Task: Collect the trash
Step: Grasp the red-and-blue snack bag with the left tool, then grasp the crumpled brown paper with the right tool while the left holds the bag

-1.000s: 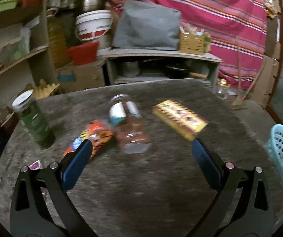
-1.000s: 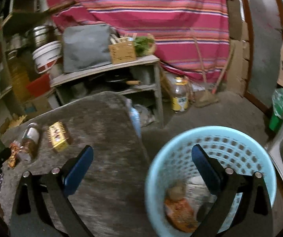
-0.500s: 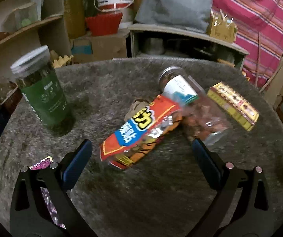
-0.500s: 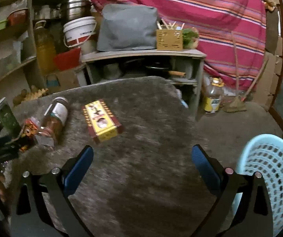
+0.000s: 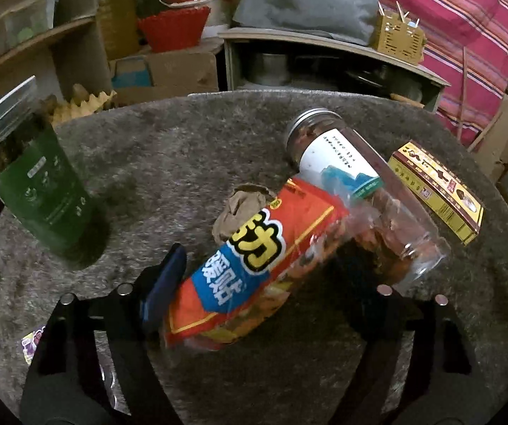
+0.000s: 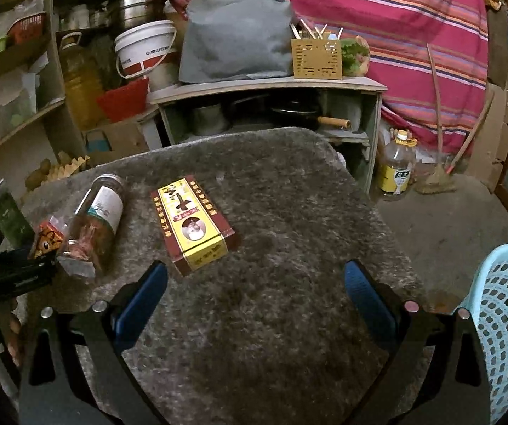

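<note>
Left gripper [image 5: 264, 283], seen from its own camera, has its jaws partly drawn in; they have just been closing, and the orange-red snack wrapper [image 5: 254, 269] lies between them. Its blue left pad [image 5: 163, 288] sits right against the wrapper's edge, while the right finger is hidden behind the packet, so a firm pinch cannot be confirmed. Just behind the wrapper lies a crumpled brown paper [image 5: 241, 212]; a clear jar [image 5: 360, 198] on its side touches the wrapper's right flank, and a yellow and maroon box [image 5: 438, 191] lies beyond it. A green jar [image 5: 38, 184] stands upright at the left on the grey rug-covered table [image 5: 190, 156].

Right gripper [image 6: 254, 283], from its camera, stands wide open and empty above bare rug, near the box's closest end. A light blue basket [image 6: 505, 322] stands off the table's right edge.
</note>
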`<state>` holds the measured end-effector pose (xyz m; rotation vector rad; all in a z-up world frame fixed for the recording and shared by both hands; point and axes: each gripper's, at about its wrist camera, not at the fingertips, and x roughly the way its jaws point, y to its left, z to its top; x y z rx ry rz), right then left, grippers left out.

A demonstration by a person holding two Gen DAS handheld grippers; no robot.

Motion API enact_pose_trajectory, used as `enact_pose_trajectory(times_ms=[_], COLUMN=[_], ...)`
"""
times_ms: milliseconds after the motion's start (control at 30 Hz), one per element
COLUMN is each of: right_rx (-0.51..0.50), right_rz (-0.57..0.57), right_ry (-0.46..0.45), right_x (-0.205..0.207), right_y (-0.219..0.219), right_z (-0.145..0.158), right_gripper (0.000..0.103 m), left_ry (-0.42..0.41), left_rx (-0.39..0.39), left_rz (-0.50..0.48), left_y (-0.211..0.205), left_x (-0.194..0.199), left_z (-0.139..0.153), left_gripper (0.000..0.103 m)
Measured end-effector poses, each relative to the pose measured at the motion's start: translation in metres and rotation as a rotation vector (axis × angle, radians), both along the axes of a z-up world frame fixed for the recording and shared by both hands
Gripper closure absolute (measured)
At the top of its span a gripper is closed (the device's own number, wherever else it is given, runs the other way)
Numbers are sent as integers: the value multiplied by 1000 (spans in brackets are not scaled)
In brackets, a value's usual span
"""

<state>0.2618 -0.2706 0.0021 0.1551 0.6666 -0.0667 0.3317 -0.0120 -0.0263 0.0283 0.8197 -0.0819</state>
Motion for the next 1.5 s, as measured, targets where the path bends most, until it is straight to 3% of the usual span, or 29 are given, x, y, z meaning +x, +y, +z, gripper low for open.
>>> enact_pose_trajectory(times_ms=[167,267,500,800,1067,1233,1500], right_rx=[-7,-12,-34,-91,-80,-113,-182], right_rz=[0,2,25,77,128,157,267], right_ry=[8,10,11,9,-4,19,-27], right_x=[3,3,1,-2,-5,1,10], right_y=[1,2,17,53,89,116,190], right_z=[-2,-2,-4,-4,1,7,32], right_gripper=[5,5,5,5,5,5,5], left_ry=[-22,-32,-86,-99,-112,-153,-151], left_rx=[-7,-10,-5,-14,-80,-73,-67], left_rz=[-11,-12,-12,60,103,113,131], left_y=[4,6,18,62,102,113,138], left_x=[-9,-14,-39,-61,-74,-81,-82], left_z=[6,10,26,33,43,57,65], left_gripper=[52,56,58,61,63,63,63])
